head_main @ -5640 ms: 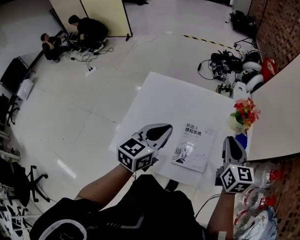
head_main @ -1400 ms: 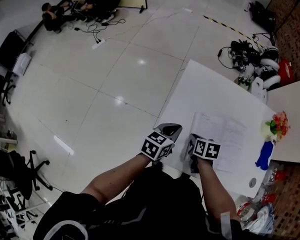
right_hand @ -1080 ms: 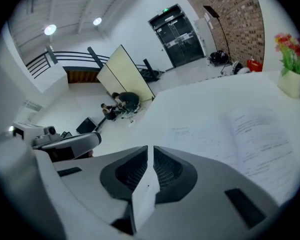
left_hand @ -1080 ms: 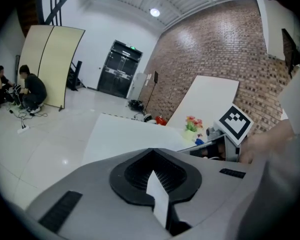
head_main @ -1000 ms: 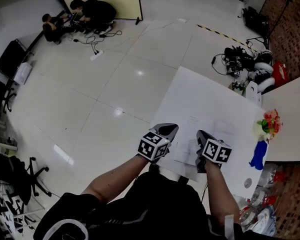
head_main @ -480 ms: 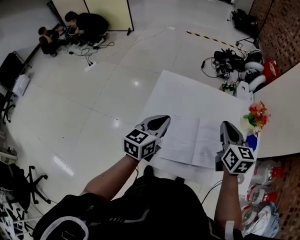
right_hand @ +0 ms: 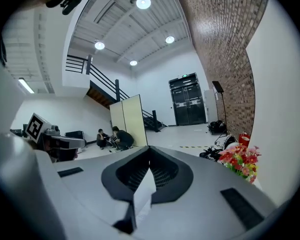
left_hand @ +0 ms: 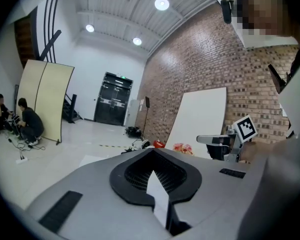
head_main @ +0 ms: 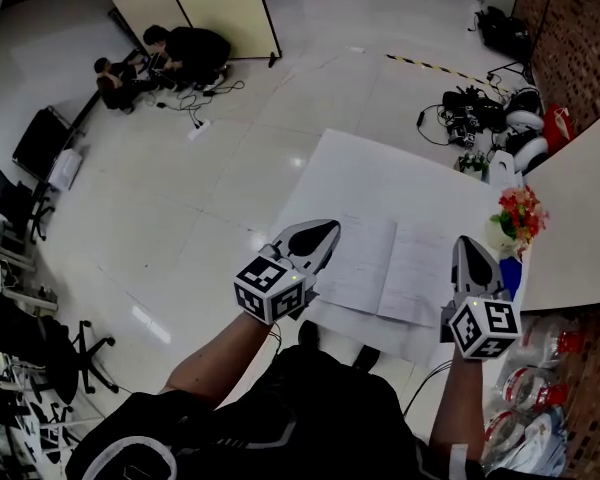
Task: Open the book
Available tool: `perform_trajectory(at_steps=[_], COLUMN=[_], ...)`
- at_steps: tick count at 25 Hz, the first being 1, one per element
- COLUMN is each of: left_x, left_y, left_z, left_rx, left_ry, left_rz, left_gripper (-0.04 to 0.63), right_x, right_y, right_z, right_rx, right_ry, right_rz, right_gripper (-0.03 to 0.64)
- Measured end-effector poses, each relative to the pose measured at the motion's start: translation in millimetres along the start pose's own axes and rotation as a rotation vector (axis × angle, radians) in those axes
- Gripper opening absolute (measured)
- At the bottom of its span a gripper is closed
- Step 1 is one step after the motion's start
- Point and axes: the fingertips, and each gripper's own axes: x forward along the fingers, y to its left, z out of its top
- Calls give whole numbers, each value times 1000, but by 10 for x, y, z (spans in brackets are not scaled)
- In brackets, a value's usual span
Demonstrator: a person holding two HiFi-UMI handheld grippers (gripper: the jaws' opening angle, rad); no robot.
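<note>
Book [head_main: 385, 268] open on table [head_main: 380, 183]; left hand-held gripper [head_main: 315, 236], right hand-held gripper [head_main: 472, 253] flank it.

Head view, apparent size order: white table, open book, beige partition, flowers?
1. white table
2. open book and beige partition: look alike; the partition is farther off and cropped, so no ranking.
3. flowers

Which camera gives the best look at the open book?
The head view: the book lies open, both pages showing, on the white table. Neither gripper view shows it; both look out across the room.
</note>
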Motion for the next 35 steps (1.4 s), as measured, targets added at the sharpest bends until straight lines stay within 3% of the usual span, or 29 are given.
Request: perform_trajectory(at_steps=[7,19,26,35], left_x=[-359,-1373,-1679,-2221], left_y=[-152,-424,-1035,-2264], left_z=[35,-245,-178,-332], left_rx=[21,25,48,49], left_ry=[-33,-36,-66,-70], left_rz=[50,-97,-110,-19], left_gripper=[-5,-5,-5,-5], right_x=[-263,-1151,-1805,-2892], right_y=[204,1107,1226,1194], right_z=[38,-94,-52,-140], right_rx=[-14,-36,-76,-126], right_ry=[-56,-43,-62,-93], right_rz=[37,-98,-76,54], right_gripper=[3,3,3,3])
